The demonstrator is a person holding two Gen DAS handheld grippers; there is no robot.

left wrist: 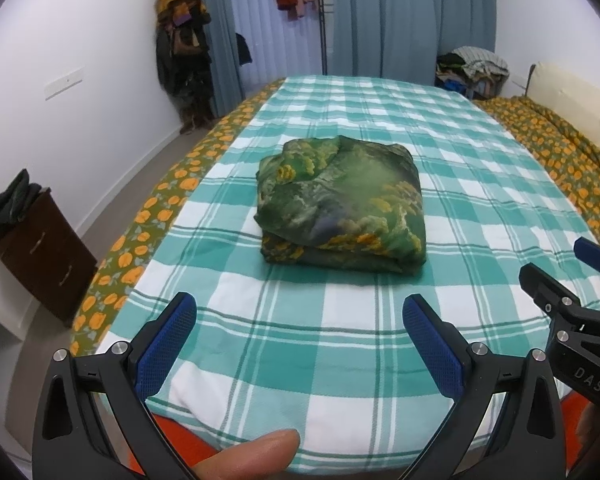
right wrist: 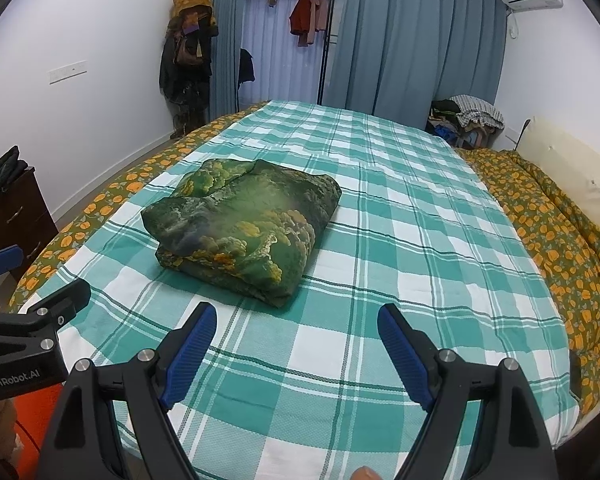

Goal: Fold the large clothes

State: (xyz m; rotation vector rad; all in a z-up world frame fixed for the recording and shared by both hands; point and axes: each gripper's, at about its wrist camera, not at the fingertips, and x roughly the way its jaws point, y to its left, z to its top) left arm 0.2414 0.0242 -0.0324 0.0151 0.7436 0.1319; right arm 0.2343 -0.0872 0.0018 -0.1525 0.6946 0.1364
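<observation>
A green garment with a yellow leafy print lies folded into a thick square bundle on the teal-and-white checked bed cover. It also shows in the right wrist view, left of centre. My left gripper is open and empty, held above the near part of the bed, short of the bundle. My right gripper is open and empty too, just short of the bundle's near right corner. The right gripper shows at the right edge of the left wrist view; the left gripper shows at the left edge of the right wrist view.
An orange-flowered quilt lies along the bed's right side by a cream headboard. A dark wooden drawer cabinet stands at the left wall. Clothes hang on a corner stand; a clothes heap sits past the bed.
</observation>
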